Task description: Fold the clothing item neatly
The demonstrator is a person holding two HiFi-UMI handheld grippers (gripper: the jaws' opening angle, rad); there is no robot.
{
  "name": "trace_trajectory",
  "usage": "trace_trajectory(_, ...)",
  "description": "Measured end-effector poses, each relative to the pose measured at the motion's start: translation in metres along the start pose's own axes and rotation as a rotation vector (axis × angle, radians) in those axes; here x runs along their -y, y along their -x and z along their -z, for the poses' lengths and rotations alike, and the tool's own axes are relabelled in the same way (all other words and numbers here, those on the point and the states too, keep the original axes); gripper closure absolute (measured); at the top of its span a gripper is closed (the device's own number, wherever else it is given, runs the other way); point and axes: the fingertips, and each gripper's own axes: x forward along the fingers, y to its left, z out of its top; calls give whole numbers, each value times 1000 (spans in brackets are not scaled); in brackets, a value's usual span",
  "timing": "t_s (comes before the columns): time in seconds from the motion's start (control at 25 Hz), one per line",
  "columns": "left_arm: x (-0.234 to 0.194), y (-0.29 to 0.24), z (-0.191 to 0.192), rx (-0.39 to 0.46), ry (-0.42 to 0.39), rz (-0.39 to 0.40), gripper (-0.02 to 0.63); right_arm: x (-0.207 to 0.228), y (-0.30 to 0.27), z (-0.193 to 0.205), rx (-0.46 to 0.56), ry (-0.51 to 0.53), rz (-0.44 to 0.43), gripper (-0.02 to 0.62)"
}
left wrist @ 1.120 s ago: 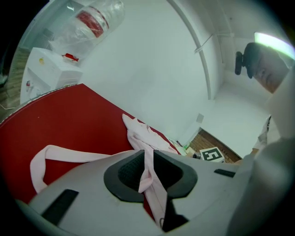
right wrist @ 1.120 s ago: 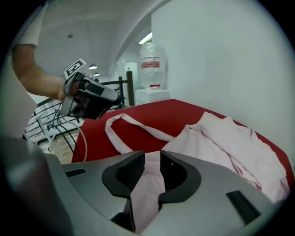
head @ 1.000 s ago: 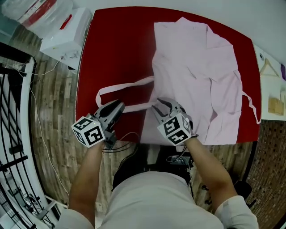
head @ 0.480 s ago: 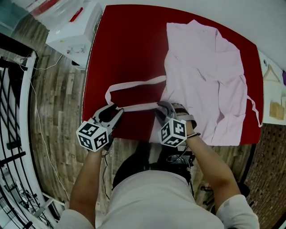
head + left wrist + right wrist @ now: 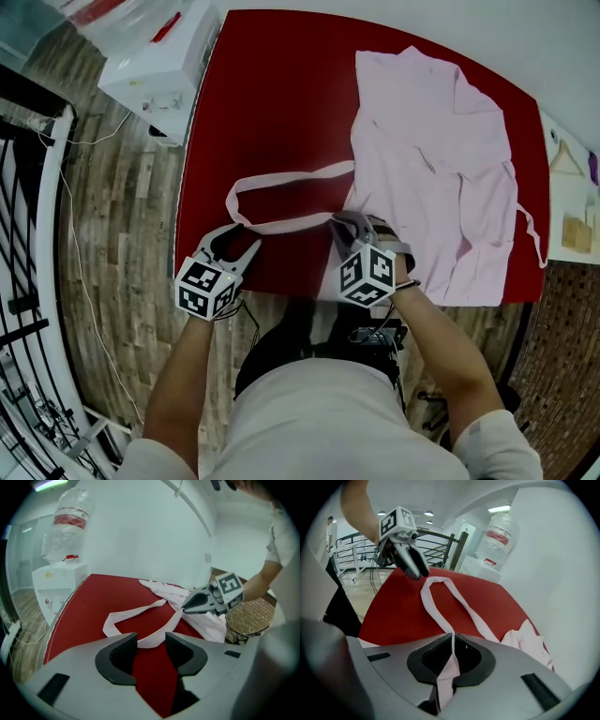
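Currently, the pink garment [image 5: 431, 169] lies flat at 2 o'clock on the red table [image 5: 272, 94], with its tie strap [image 5: 281, 226] looped toward 8 o'clock. The right gripper [image 5: 341, 225] has just closed and pinches the strap. The left gripper [image 5: 236, 246] has just opened; it is spread, with the strap just ahead, ungripped. Step in hand: gathering the strap. Next: advance the left jaws over the strap and close.

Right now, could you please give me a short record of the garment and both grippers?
Surface: red table
Garment: pink garment, spread on the table's right part
Strap: long strap, looped leftward over the table
Right gripper: jaws have just been closing, now shut on the strap
Left gripper: jaws have just been opening, apart; strap at their tips, not gripped
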Motion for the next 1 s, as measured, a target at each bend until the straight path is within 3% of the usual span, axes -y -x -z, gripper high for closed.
trace_trajectory(0.28,-13,-15,-5,-45,-192,-93,400,51,58,-31,123,-103,133,572)
trace_trajectory(0.52,-2,-42,-12,-108,-347,-78,388,88,97,-29,179,-191,220,574)
trace_trajectory(0.76,12,-71,-29,-130,-404,-52,388,126,123,-9,184,-239,306,575)
trace_trajectory(1.0,31,-97,-47,-136,-425,-45,388,168,144,37,160,-297,379,575)
